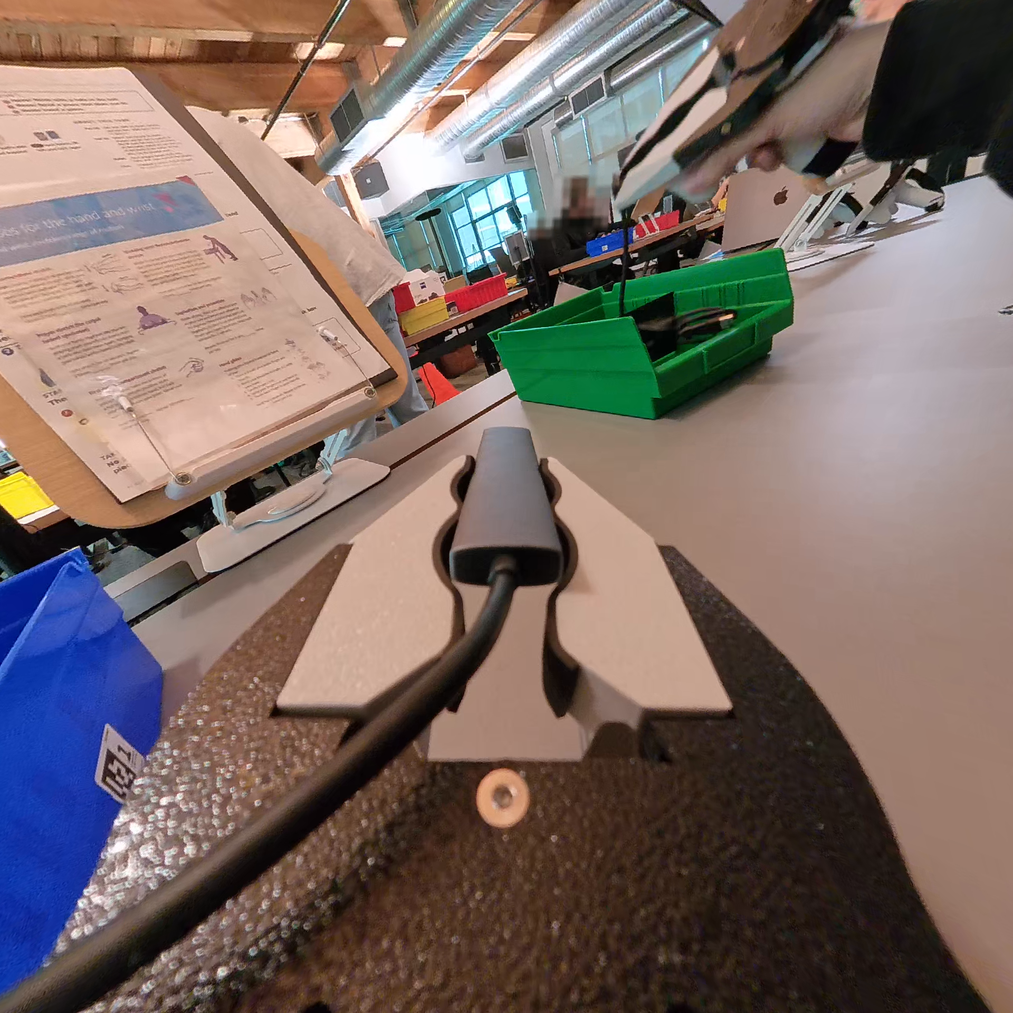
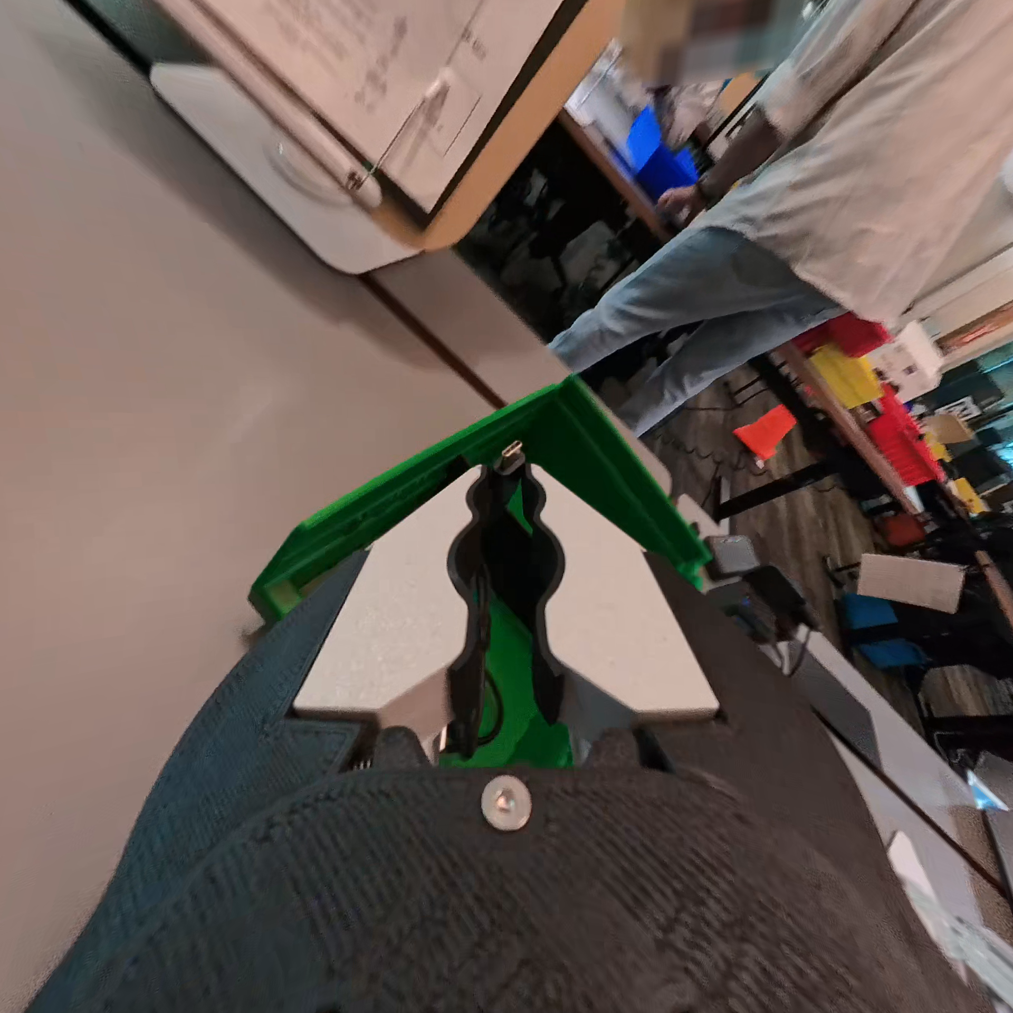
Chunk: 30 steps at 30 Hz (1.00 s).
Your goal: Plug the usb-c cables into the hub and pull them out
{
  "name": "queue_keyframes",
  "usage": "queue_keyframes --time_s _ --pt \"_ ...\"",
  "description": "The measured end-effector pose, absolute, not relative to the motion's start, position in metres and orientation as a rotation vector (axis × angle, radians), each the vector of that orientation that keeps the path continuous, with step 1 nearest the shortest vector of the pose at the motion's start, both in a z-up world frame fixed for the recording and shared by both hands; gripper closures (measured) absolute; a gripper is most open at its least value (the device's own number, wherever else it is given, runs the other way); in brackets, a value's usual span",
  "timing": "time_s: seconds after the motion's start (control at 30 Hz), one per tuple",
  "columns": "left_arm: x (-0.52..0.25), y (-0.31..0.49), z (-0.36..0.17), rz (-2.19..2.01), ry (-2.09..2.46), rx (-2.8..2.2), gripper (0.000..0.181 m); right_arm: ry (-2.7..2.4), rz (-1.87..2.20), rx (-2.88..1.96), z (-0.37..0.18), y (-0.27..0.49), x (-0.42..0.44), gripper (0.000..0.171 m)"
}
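Open workshop: silver ducts (image 1: pixel 493 82) under timber ceiling, tall windows (image 1: pixel 482 219), long tables (image 1: pixel 466 318) with coloured bins.

a grey table (image 1: pixel 822 493) carries a green bin (image 1: pixel 647 356) ahead of the left tongs, a white document stand (image 1: pixel 285 510) to their left.

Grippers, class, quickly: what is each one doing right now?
Left gripper: shut on the dark grey hub.
Right gripper: shut on a USB-C cable, above the green bin.
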<state>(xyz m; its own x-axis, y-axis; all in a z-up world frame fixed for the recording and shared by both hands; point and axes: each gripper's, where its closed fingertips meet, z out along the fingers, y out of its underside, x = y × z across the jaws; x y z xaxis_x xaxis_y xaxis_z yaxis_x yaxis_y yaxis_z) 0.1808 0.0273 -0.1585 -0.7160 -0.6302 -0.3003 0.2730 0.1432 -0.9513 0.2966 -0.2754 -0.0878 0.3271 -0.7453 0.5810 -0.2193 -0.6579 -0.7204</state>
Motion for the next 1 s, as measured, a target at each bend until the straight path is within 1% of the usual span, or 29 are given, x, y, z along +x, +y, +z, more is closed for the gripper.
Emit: queue_keyframes --time_s 0.1,0.17,0.23,0.27,0.3,0.33,0.37,0.4,0.47,0.57,0.6,0.67,0.7,0.77,0.83,0.93,1.0 --pt "0.18 0.027 -0.159 -1.657 1.734 -0.343 0.16 0.947 -1.239 -2.12 -0.121 -0.27 0.3 0.162" --pt "0.18 0.027 -0.159 -1.662 1.735 -0.341 0.16 0.993 -1.146 -2.124 -0.139 -0.265 0.301 0.157" --pt "0.178 0.026 -0.159 -1.675 1.743 -0.33 0.16 1.13 -1.157 -2.105 -0.145 -0.279 0.298 0.131" --pt "0.177 0.025 -0.159 -1.687 1.751 -0.317 0.16 1.161 -1.156 -2.085 -0.142 -0.282 0.293 0.114" --pt "0.174 0.024 -0.159 -1.706 1.76 -0.3 0.16 1.144 -1.12 -2.049 -0.136 -0.276 0.285 0.094" --pt "0.17 0.022 -0.157 -1.741 1.767 -0.278 0.16 1.069 -1.042 -2.012 -0.129 -0.259 0.273 0.08" --pt "0.164 0.019 -0.155 -1.8 1.777 -0.253 0.161 0.942 -0.921 -1.982 -0.124 -0.232 0.256 0.072" --pt "0.157 0.015 -0.153 -1.872 1.797 -0.223 0.161 0.786 -0.776 -1.959 -0.121 -0.2 0.232 0.067" --pt "0.137 0.007 -0.148 -2.049 1.838 -0.133 0.16 0.511 -0.562 -1.907 -0.122 -0.141 0.181 0.071" --pt "0.1 -0.003 -0.141 -2.325 1.926 0.059 0.16 0.27 -0.346 -1.86 -0.142 -0.071 0.117 0.072" --pt "0.088 -0.004 -0.139 -2.4 1.945 0.123 0.16 0.223 -0.296 -1.831 -0.147 -0.052 0.102 0.075" --pt "0.072 -0.004 -0.136 -2.489 1.967 0.225 0.16 0.165 -0.242 -1.751 -0.15 -0.023 0.081 0.088" --pt "0.068 -0.004 -0.137 -2.505 1.981 0.256 0.16 0.153 -0.235 -1.716 -0.15 -0.013 0.075 0.091" --pt "0.064 -0.005 -0.139 -2.503 2.001 0.284 0.16 0.121 -0.214 -1.658 -0.146 0.001 0.067 0.106" --pt "0.063 -0.005 -0.138 -2.513 2.007 0.29 0.16 0.122 -0.215 -1.644 -0.14 0.004 0.066 0.117" --pt "0.063 -0.005 -0.138 -2.52 2.005 0.285 0.16 0.114 -0.247 -1.606 -0.132 0.003 0.068 0.143" --pt "0.064 -0.006 -0.139 -2.502 2.016 0.274 0.16 0.102 -0.235 -1.632 -0.135 0.002 0.065 0.15"
